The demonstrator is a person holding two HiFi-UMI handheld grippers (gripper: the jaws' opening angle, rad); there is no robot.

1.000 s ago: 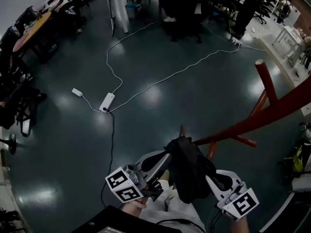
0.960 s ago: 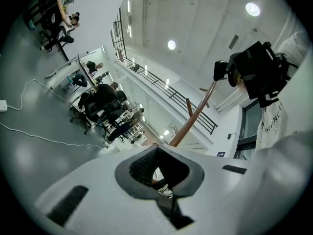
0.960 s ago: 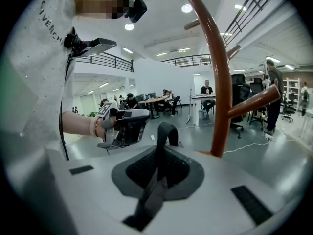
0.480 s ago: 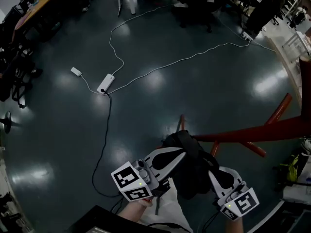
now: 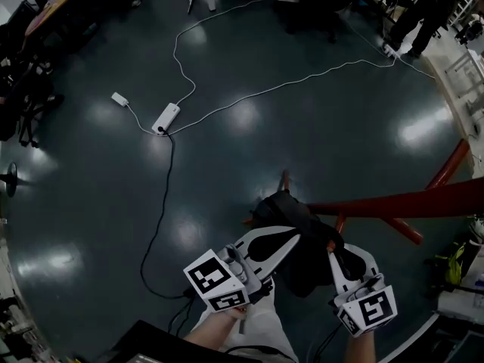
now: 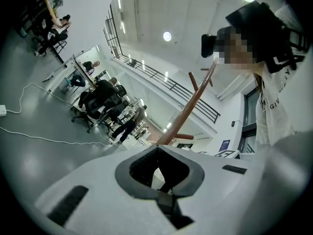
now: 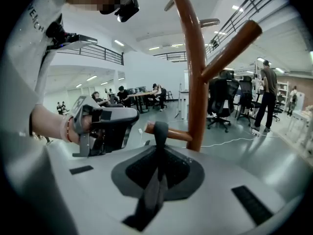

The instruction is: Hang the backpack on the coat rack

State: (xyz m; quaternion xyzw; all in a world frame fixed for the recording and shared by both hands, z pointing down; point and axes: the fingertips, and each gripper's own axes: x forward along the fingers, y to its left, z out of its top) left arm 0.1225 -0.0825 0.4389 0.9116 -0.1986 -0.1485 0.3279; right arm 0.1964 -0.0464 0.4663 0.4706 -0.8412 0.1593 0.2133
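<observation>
- Head view: the left gripper [image 5: 291, 240] and right gripper [image 5: 331, 254] are both closed on the black backpack [image 5: 291, 218], one at each side of its top. The bag hangs between them, touching the red stem of the coat rack [image 5: 393, 201].
- Head view: the work is over bare floor. The only table [image 5: 49, 10] is at the room's far corner, well apart, so its edges give no reference here. A power strip [image 5: 166, 117] and its white cable [image 5: 249, 97] lie on the floor, clear of the rack.
- Left gripper view: the jaws are together, with a dark piece of the backpack pinched low between them. The rack's stem rises beyond the tips.
- Right gripper view: the jaws are clamped on the grey strap [image 7: 156, 175]. It runs up from them and lies over the tip of a short peg [image 7: 178, 134], just beside the stem.
- Judgement: the step in hand is seating the loop. The right gripper should draw the strap along the peg toward the stem. The left should then lower the bag so the peg takes the weight.
- Judgement: neither gripper should let go until the strap pulls taut at the peg's root. At the tip it could slide off.
</observation>
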